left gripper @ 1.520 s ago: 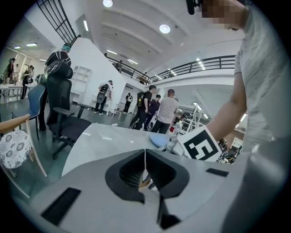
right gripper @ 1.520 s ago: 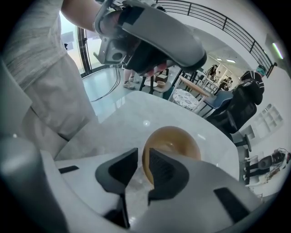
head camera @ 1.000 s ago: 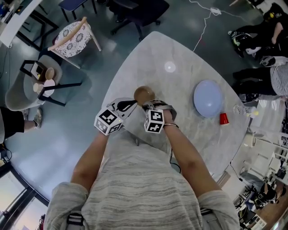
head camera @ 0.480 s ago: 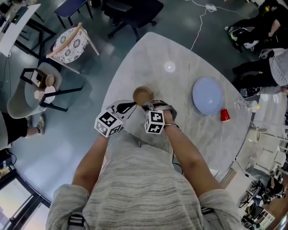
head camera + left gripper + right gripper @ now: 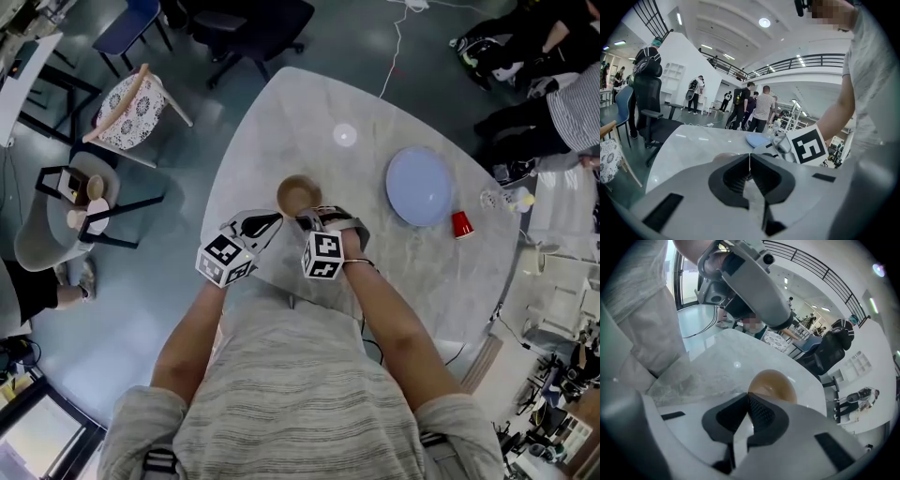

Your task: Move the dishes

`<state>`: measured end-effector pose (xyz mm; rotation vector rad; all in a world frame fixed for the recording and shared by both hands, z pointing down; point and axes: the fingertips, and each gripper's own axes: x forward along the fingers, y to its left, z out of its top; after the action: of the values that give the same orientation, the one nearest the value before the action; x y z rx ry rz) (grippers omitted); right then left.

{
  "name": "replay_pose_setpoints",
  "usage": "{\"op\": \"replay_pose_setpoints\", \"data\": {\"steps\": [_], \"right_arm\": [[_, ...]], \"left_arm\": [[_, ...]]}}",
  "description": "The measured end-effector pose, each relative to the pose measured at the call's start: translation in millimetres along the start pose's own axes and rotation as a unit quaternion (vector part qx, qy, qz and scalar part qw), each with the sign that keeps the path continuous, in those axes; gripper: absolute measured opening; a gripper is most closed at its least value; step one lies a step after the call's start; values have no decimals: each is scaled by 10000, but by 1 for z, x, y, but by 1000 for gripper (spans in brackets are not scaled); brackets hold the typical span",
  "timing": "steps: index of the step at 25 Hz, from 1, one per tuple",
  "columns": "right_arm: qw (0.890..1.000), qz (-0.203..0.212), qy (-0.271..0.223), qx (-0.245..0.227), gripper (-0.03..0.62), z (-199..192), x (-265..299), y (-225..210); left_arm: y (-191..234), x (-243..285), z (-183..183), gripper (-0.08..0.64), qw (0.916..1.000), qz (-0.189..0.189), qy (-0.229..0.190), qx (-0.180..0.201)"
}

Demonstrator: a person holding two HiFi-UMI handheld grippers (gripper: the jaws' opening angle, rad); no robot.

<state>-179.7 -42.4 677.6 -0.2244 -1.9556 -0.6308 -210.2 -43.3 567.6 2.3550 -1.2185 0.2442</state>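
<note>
On the marble surface [image 5: 309,112], the blue plate [image 5: 419,186] lies well right. The brown bowl [image 5: 298,195] sits near the edge, just beyond the right hand-held gripper [image 5: 748,395]. Its jaws are together at the bowl's rim. The left hand-held gripper [image 5: 750,157] is closed and empty. A one-sided rim pinch could tip the bowl, and sliding the plate might topple the red cup [image 5: 460,224].

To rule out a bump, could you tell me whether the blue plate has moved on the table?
No. The blue plate sits higher and further left in the head view, but the red cup beside it shifted likewise: the camera turned.
</note>
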Motion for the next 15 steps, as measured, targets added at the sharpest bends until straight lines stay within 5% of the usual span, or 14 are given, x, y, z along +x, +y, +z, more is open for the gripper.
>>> {"op": "replay_pose_setpoints", "data": {"steps": [15], "right_arm": [[9957,-614,442,534,23,-109,-68,-20]], "left_arm": [[-62,97,26,21,9963,-815,106,259]]}}
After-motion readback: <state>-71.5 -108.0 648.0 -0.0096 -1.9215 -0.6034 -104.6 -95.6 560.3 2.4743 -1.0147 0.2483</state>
